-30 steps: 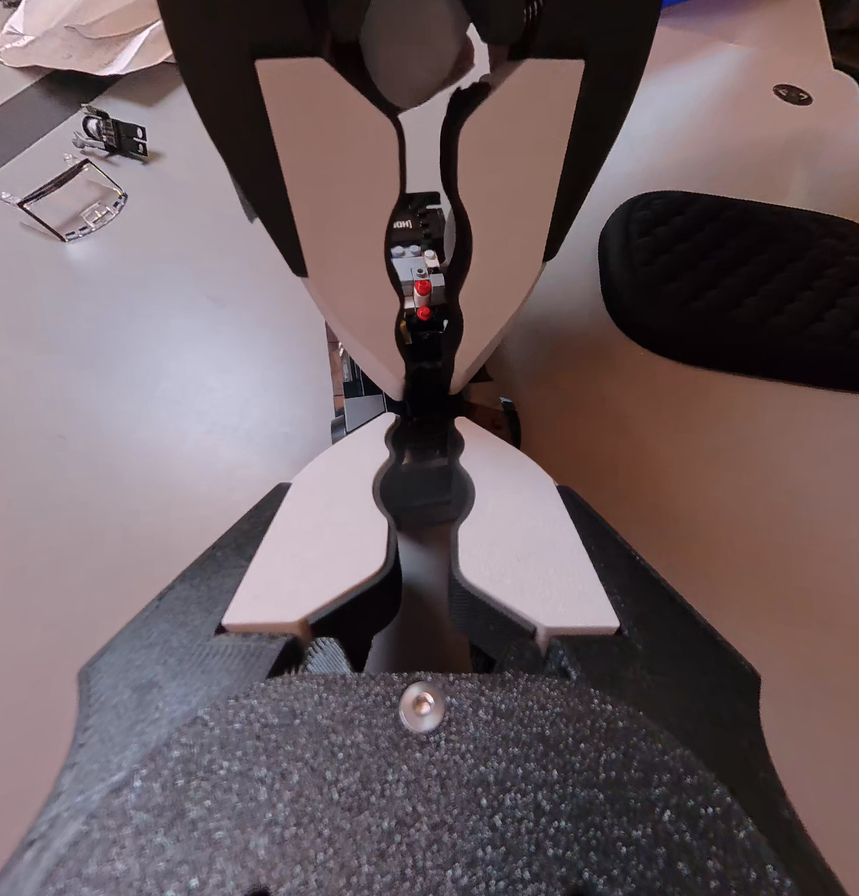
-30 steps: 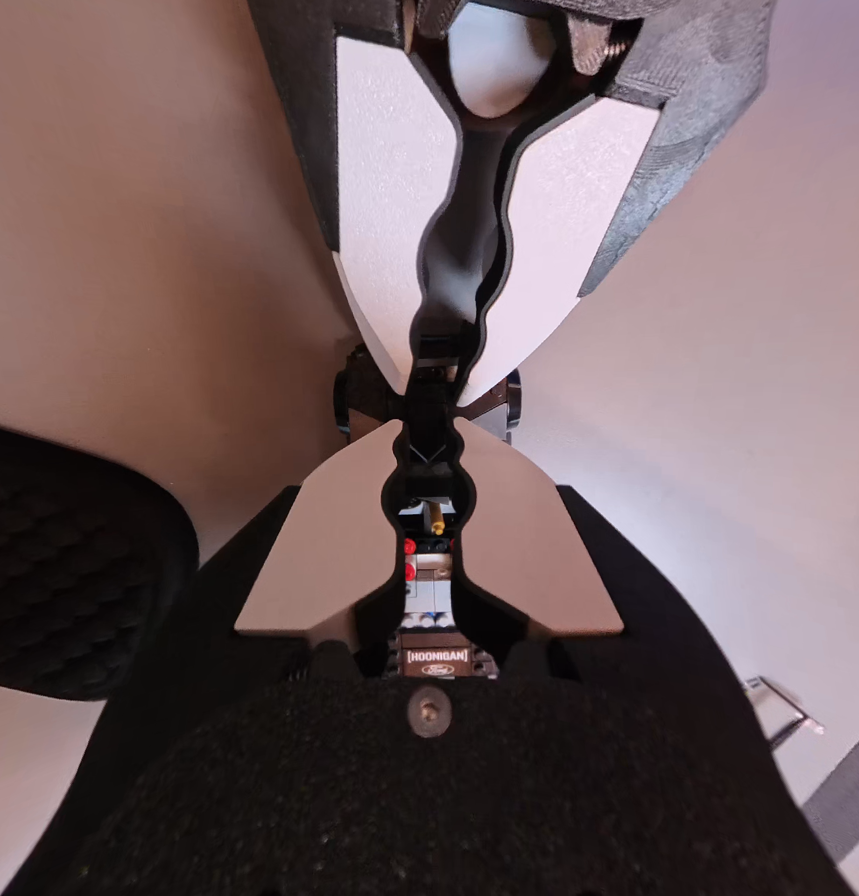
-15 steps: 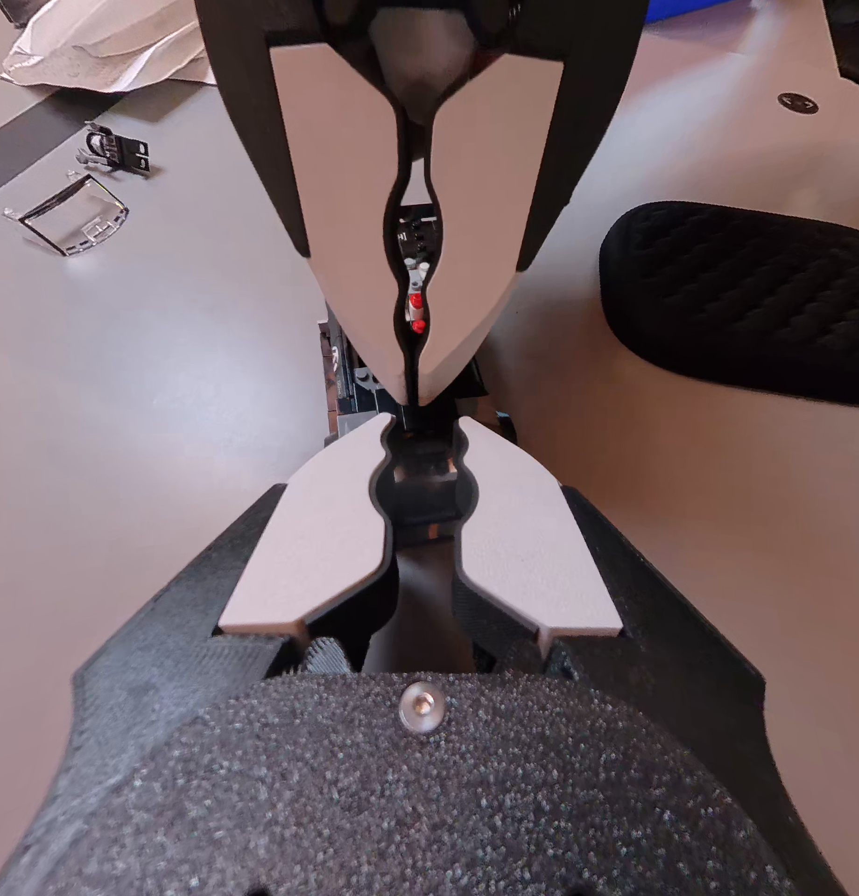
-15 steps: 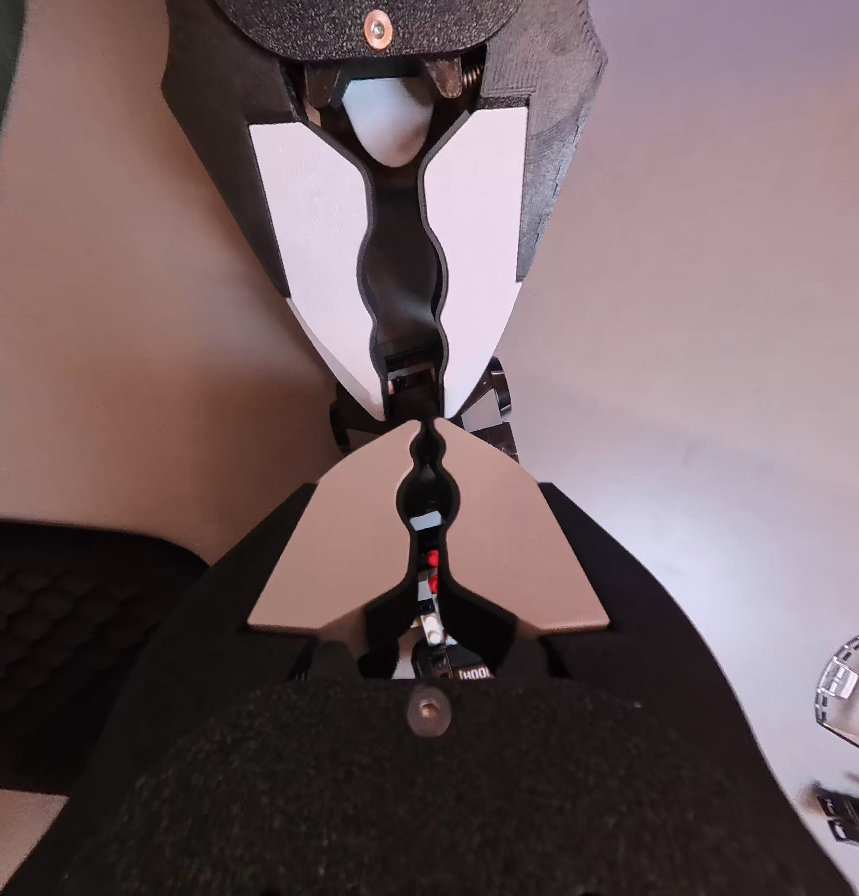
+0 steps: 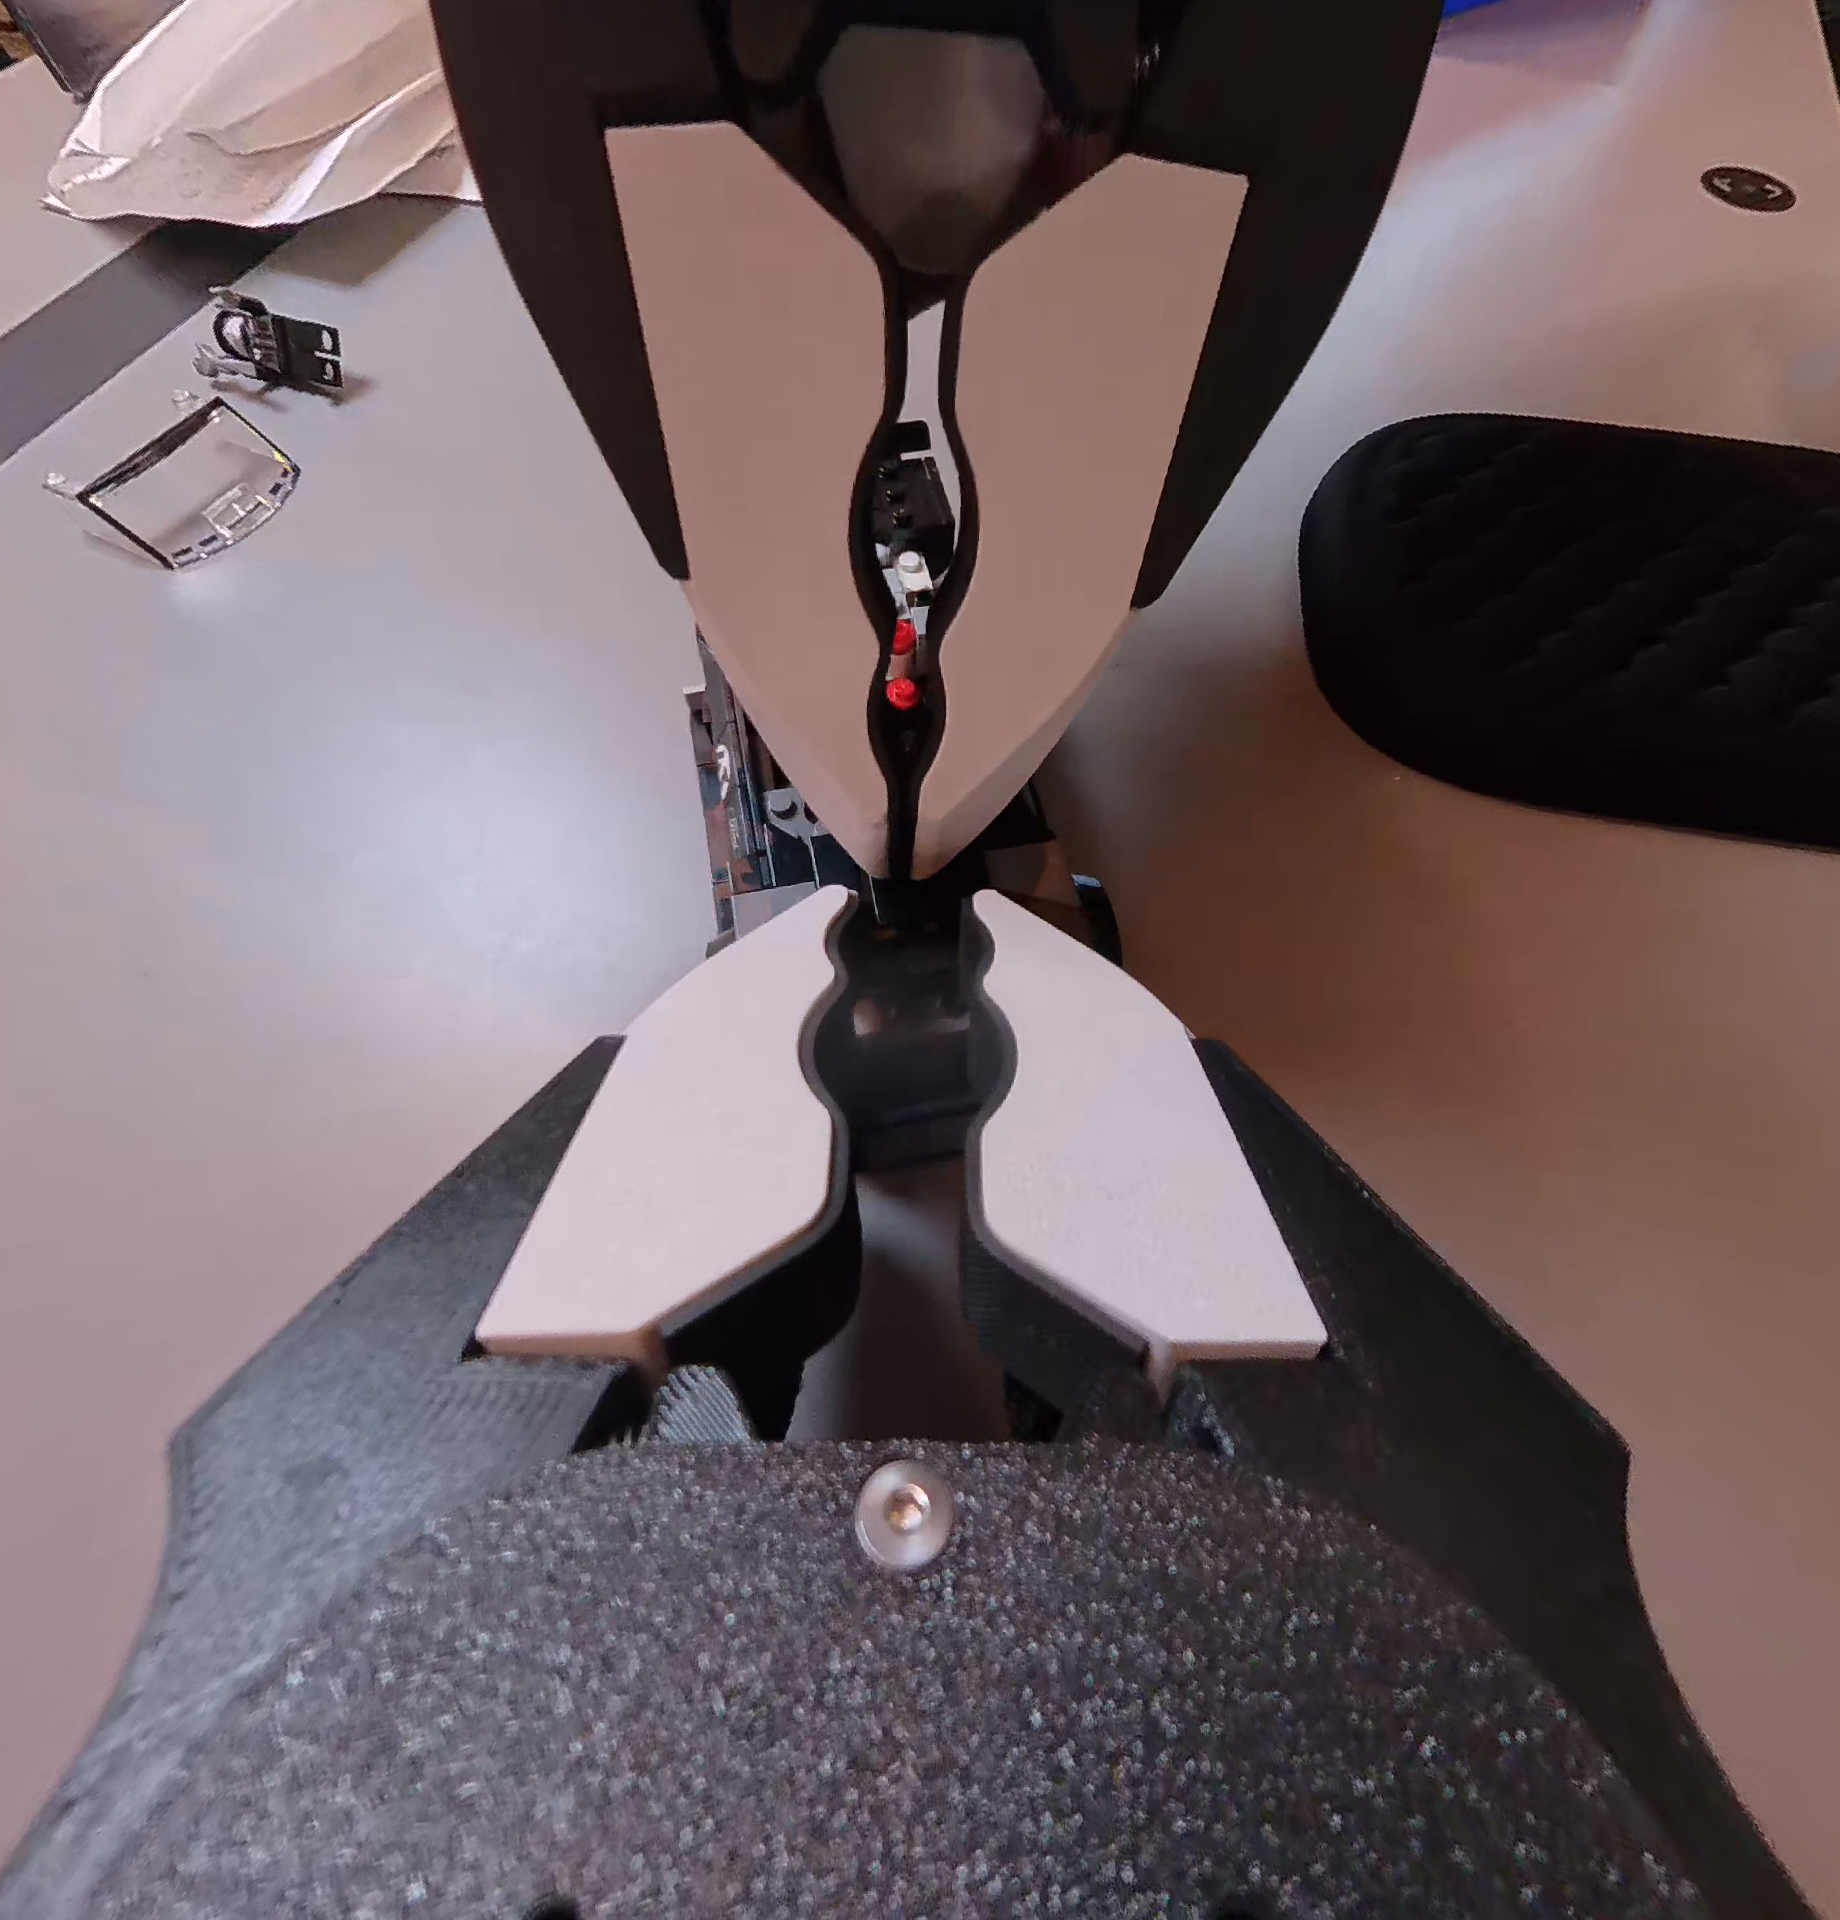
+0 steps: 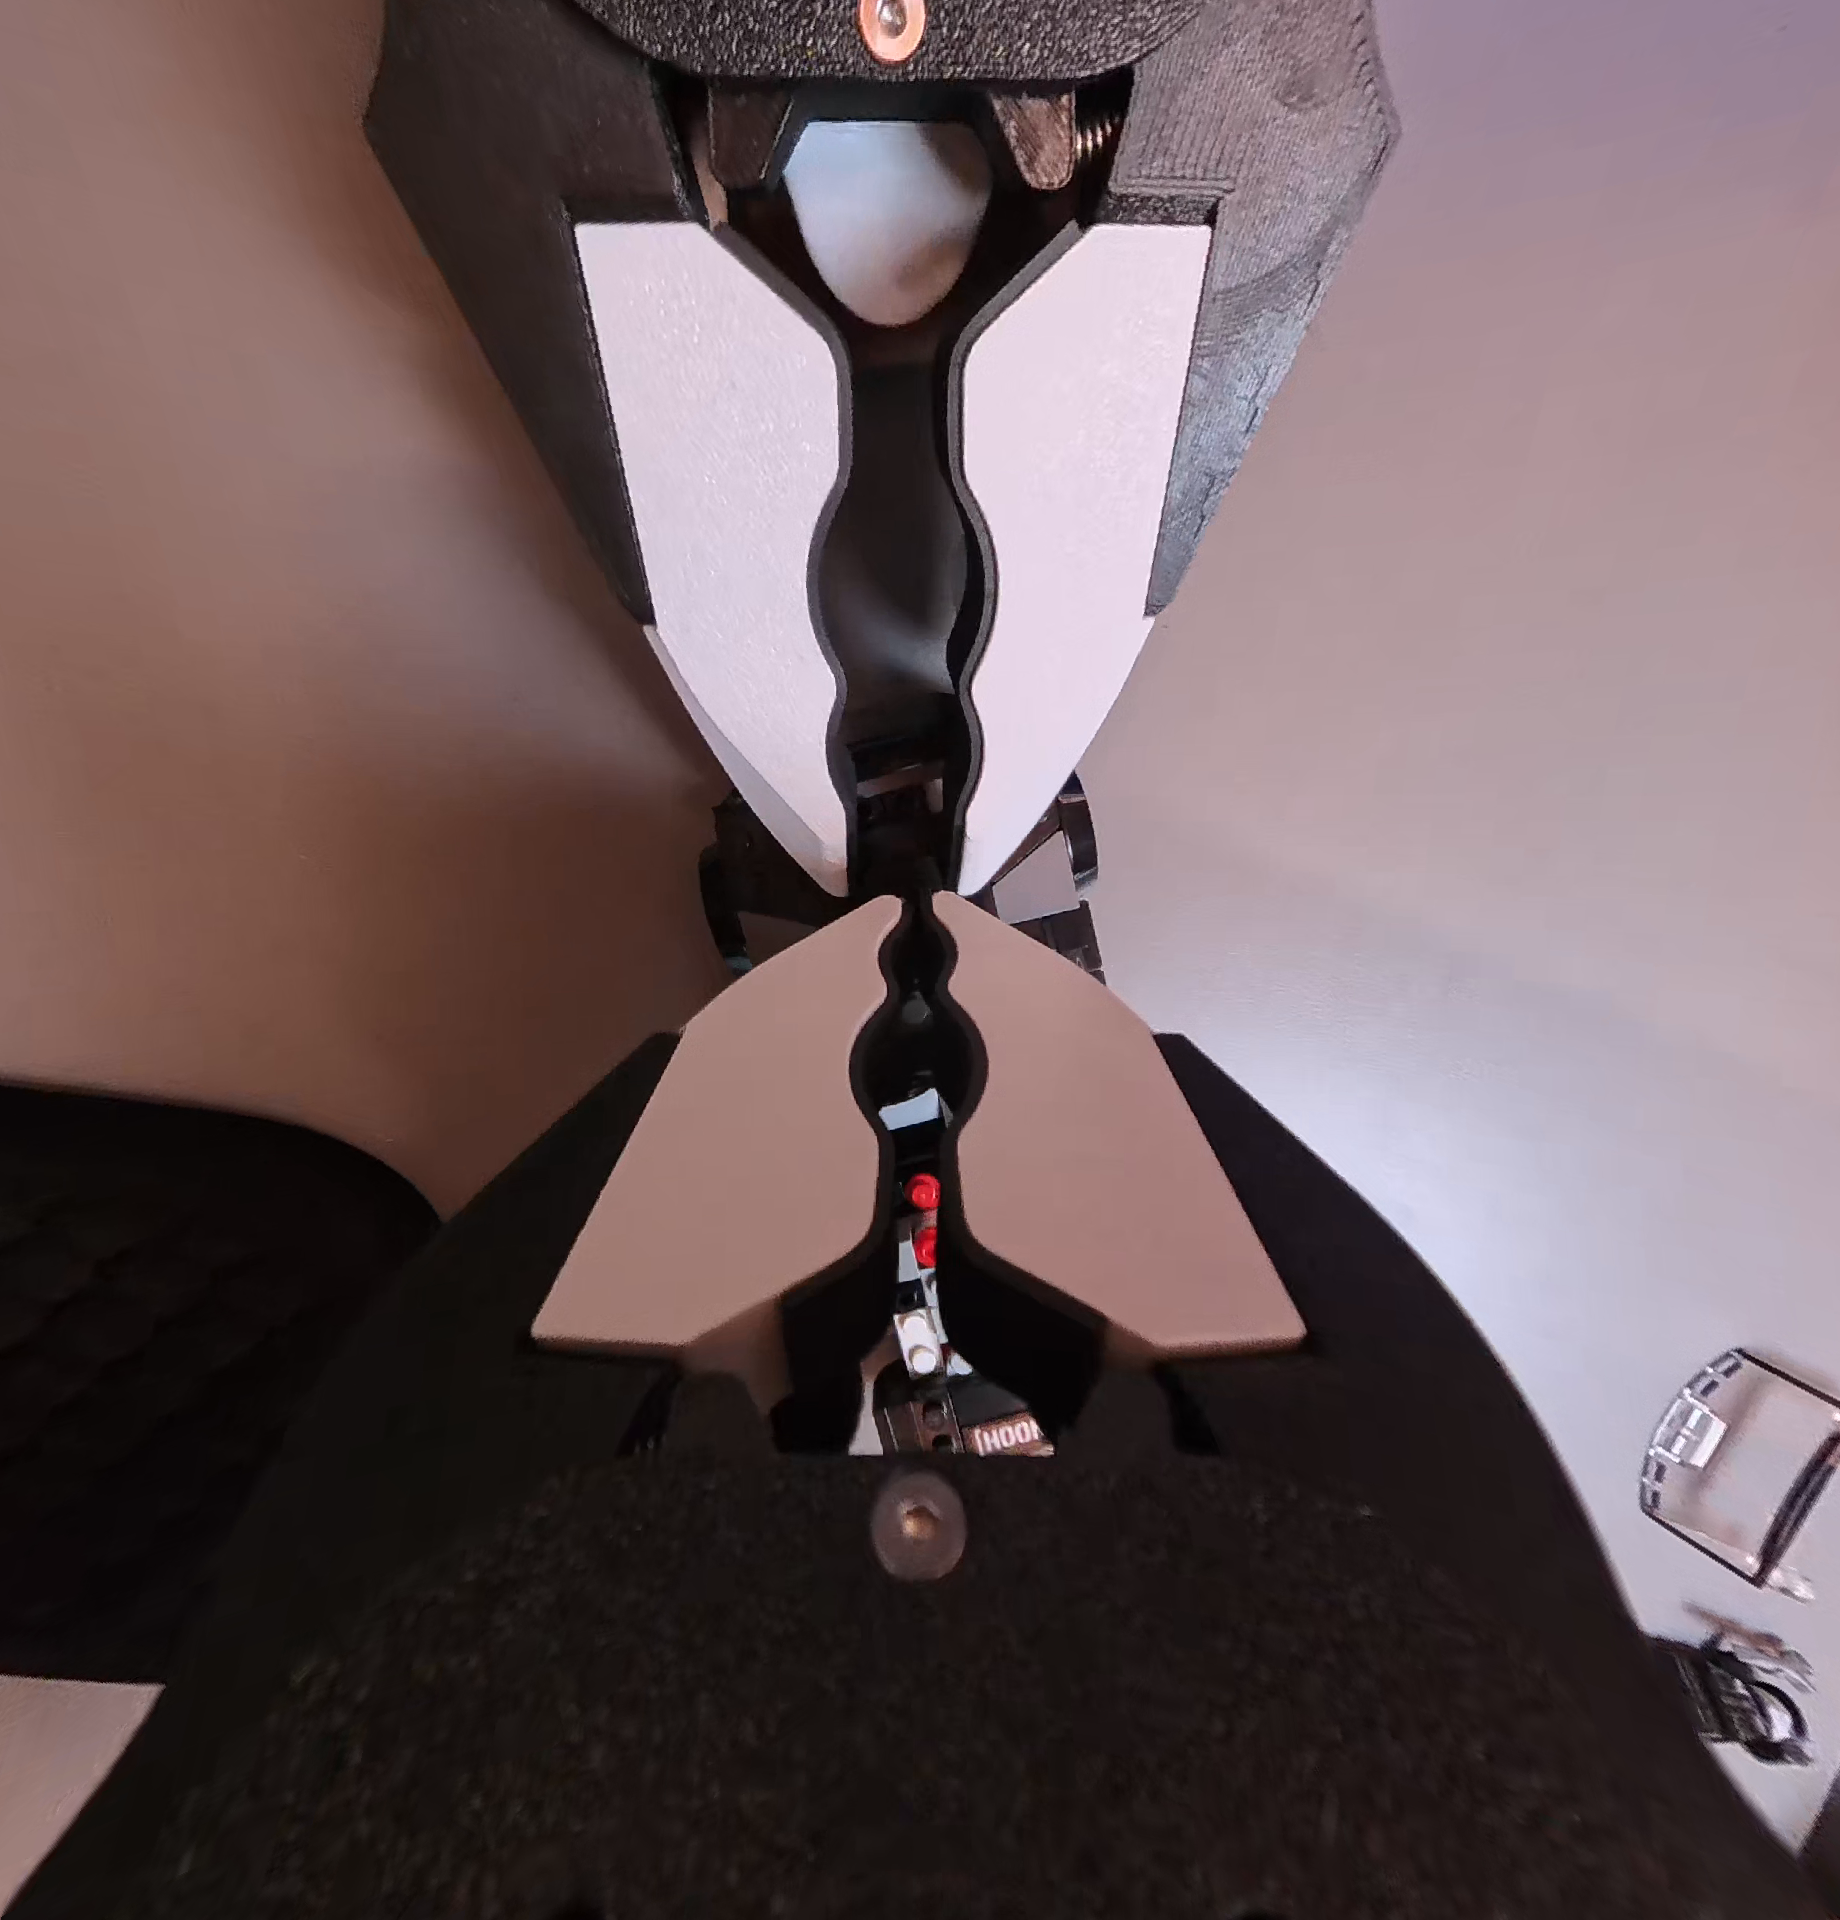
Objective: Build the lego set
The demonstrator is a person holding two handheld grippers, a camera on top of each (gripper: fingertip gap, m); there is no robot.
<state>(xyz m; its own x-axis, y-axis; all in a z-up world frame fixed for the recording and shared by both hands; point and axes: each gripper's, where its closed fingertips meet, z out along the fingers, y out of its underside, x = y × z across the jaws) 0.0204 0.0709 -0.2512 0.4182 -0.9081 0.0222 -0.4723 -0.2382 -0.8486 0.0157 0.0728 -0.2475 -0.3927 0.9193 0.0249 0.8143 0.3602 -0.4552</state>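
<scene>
Left wrist view: left tongs point(image 5: 900, 914) clenched on end of dark lego car model point(image 5: 734, 790) resting on grey worktop point(image 5: 324, 831). Right tongs point(image 5: 900, 868) opposite, tips nearly meeting. Clear windscreen piece point(image 5: 183, 499) lies well apart.

Right wrist view: right tongs point(image 6: 921, 914) pinched almost closed above model; whether they hold small part, cannot tell. Step, likely: pressing part on. Next: seat it firmly.

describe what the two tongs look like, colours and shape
Both tongs, left and right, match: a black, rough-textured printed body with one silver screw in the middle, and two flat pale grey fingers tapering to a point. The fingers' inner edges are black and wavy. No cables or sleeves show.
</scene>
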